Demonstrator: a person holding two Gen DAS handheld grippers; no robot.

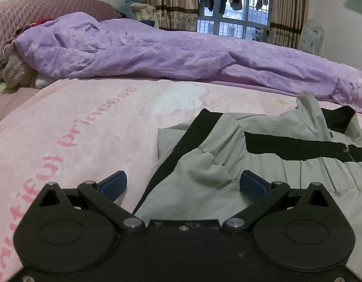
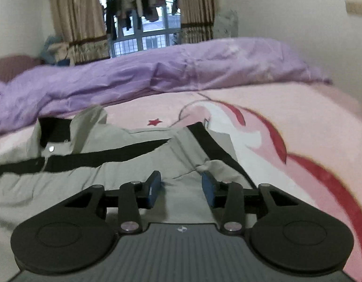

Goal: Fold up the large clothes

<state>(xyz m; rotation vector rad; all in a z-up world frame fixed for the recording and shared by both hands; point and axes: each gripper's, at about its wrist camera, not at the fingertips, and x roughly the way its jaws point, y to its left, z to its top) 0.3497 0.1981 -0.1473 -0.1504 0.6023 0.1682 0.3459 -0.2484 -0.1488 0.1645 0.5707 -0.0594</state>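
Jacket [image 1: 263, 164], grey with black bands, lies on the pink blanket [image 1: 87, 129], its lower part cut off behind both spread grippers: left [image 1: 183, 184], right [image 2: 181, 188]. Beyond it a purple duvet [image 1: 157, 54] is bunched before a curtained window [image 1: 232, 4]; the right view is blurred.

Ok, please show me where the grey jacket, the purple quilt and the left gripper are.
grey jacket [image 1: 211, 195], left wrist view, on the grey sleeve fabric.
purple quilt [image 2: 181, 75], right wrist view, on its crumpled middle.
left gripper [image 1: 183, 183], left wrist view, midway between its blue fingertips.
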